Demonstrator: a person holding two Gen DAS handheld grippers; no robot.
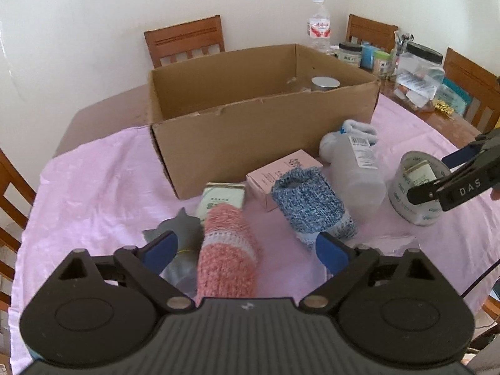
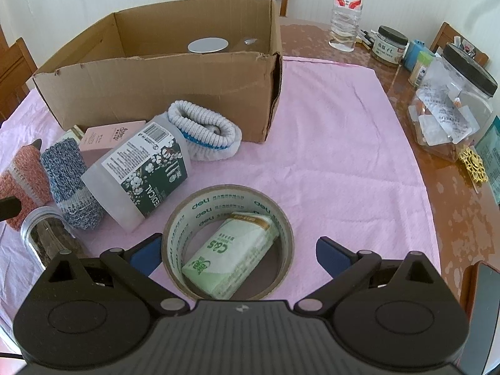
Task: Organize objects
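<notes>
My left gripper [image 1: 247, 251] is open around a pink knitted sock roll [image 1: 225, 250]; both blue pads stand clear of it. A grey soft thing [image 1: 181, 225] lies by the left pad. Beyond are a blue sock roll [image 1: 309, 203], a green tissue pack [image 1: 223, 198], a pink carton [image 1: 281, 172], a plastic bottle [image 1: 356, 175] on its side and a white sock [image 1: 353, 131]. My right gripper [image 2: 240, 253] is open astride a tape roll [image 2: 218, 206] with another tissue pack [image 2: 231, 256] inside it. A cardboard box [image 2: 156, 87] behind holds a silver-lidded jar [image 2: 207, 45].
A pink cloth [image 2: 328, 156] covers the wooden table [image 2: 437, 172]. A water bottle [image 2: 345, 9], a big clear jar with a black lid [image 2: 453, 106] and small pots crowd the right side. A glass jar [image 2: 43, 234] lies at the left. Wooden chairs [image 1: 186, 42] ring the table.
</notes>
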